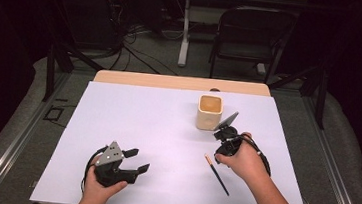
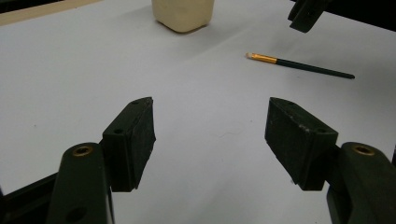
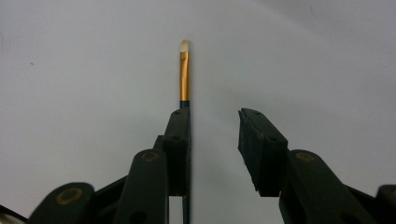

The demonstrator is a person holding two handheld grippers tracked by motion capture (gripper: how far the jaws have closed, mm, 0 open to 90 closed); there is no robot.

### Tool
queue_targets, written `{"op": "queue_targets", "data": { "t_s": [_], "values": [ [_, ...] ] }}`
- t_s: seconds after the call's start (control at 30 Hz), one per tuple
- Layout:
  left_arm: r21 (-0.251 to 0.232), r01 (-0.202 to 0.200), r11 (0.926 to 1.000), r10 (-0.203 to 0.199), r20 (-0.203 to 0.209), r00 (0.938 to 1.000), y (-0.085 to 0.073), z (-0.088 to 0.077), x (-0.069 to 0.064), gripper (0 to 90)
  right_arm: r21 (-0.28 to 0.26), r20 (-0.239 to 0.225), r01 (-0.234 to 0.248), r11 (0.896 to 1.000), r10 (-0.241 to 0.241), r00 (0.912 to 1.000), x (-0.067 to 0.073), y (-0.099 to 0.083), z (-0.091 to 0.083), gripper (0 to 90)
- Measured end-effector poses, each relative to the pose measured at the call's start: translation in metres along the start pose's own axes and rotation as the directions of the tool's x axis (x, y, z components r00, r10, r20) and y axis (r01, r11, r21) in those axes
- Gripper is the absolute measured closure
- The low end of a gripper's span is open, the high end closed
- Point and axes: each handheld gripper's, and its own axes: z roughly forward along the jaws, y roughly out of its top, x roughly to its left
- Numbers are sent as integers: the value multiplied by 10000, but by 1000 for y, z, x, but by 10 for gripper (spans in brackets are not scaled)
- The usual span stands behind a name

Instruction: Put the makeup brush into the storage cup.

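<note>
Hovering over the brush, the right gripper has its jaws parted, one pad beside the handle, not yet pinching. It lies flat on the paper near the cup. Light, thin, likely slippery: grip mid-handle. Left gripper gapes, idle.

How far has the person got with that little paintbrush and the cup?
Nothing looks finished: the paintbrush lies flat on the white sheet. In hand: the right tongs straddle its handle, not yet pinching. Left, likely: grip, lift, drop it into the cup.
</note>
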Motion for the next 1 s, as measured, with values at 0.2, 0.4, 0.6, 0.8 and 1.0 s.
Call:
{"op": "queue_targets", "data": {
  "t_s": [0.2,0.4,0.6,0.8,1.0],
  "values": [
    [26,-15,10000,15,34,10000,0,0,0,331,198,-74,-4,9998,5,10000,4,1,3,655],
    [21,-9,10000,9,16,10000,0,0,0,331,-69,-239,58,10000,-60,9997,5,2,9,669],
    [33,-3,10000,3,37,10000,0,1,0,331,337,-164,49,9994,-44,9999,6,4,8,687],
    [73,-7,10000,7,50,10000,0,1,0,331,463,-204,188,9987,-178,9996,7,6,10,722],
    [73,28,10000,-28,29,10000,0,1,0,331,492,-192,138,9987,-129,9997,12,9,16,732]
  ]
}}
